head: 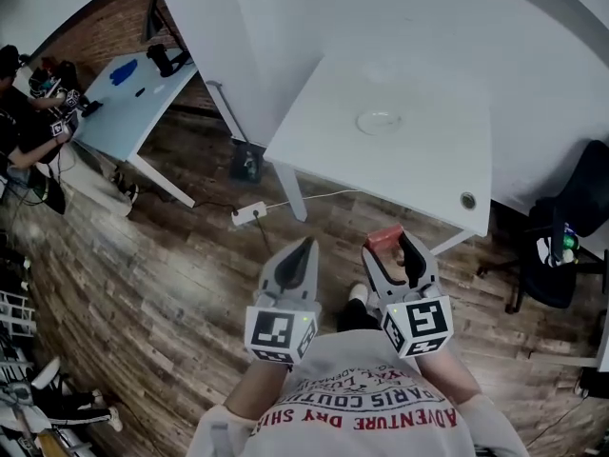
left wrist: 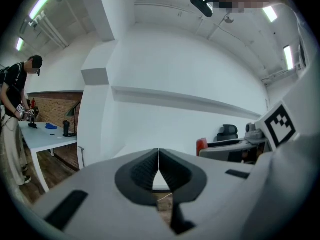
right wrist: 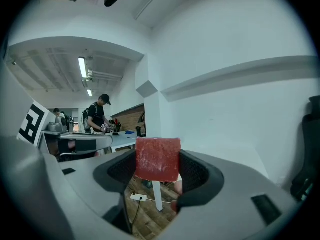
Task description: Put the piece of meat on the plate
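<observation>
A red square piece of meat (right wrist: pixel 158 159) is clamped between the jaws of my right gripper (right wrist: pixel 158 170); in the head view the meat (head: pixel 383 239) pokes out past the right gripper (head: pixel 392 251), held over the floor short of the table's near edge. A clear plate (head: pixel 378 121) lies in the middle of the white table (head: pixel 419 174), well ahead of both grippers. My left gripper (head: pixel 303 251) is shut and empty, its jaws pressed together, beside the right one. In the left gripper view the left gripper (left wrist: pixel 158 170) points at the white wall.
A black office chair (head: pixel 569 241) stands right of the table. A power strip (head: pixel 249 213) with a cable lies on the wooden floor by a table leg. Another white desk (head: pixel 128 108) with a person (head: pixel 24 127) beside it is at far left.
</observation>
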A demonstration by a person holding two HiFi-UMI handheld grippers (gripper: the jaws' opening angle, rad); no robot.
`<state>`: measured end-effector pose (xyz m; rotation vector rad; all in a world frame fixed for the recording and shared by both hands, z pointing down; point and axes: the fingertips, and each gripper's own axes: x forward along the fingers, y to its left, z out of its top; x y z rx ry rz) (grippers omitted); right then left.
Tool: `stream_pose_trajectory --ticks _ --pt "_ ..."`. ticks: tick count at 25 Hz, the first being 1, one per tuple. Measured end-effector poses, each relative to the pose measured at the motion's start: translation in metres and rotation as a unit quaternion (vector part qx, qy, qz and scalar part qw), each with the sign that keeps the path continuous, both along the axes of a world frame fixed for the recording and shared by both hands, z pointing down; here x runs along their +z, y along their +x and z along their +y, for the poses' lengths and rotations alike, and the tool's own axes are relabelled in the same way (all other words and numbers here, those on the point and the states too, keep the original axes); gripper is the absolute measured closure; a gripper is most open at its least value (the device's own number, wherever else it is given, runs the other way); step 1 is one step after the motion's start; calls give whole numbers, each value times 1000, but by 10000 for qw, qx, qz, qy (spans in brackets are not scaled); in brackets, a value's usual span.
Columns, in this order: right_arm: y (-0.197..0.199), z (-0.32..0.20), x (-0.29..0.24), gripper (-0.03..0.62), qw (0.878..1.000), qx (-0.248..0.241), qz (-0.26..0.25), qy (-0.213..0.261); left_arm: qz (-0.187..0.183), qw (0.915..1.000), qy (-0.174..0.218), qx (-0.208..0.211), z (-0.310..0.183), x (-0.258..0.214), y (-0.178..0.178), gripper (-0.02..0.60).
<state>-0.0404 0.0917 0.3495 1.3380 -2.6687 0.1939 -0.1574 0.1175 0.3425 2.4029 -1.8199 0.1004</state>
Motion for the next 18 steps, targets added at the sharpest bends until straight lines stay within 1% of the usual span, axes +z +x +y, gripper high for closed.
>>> stream_pose_trajectory --ticks 5,10,13,18 --pt "9 -78 -14 318 9999 -117 -44 116 29 9999 137 -45 -76 -13 12 574" --pt "29 -150 -25 318 9996 -89 -47 255 35 9998 188 48 -153 -20 33 574" --pt "44 -183 -19 318 9998 -29 -30 174 44 9999 105 128 -188 -17 47 574" --pt "57 -222 -1 318 9999 66 -32 -136 69 9995 -204 221 -231 0 57 574"
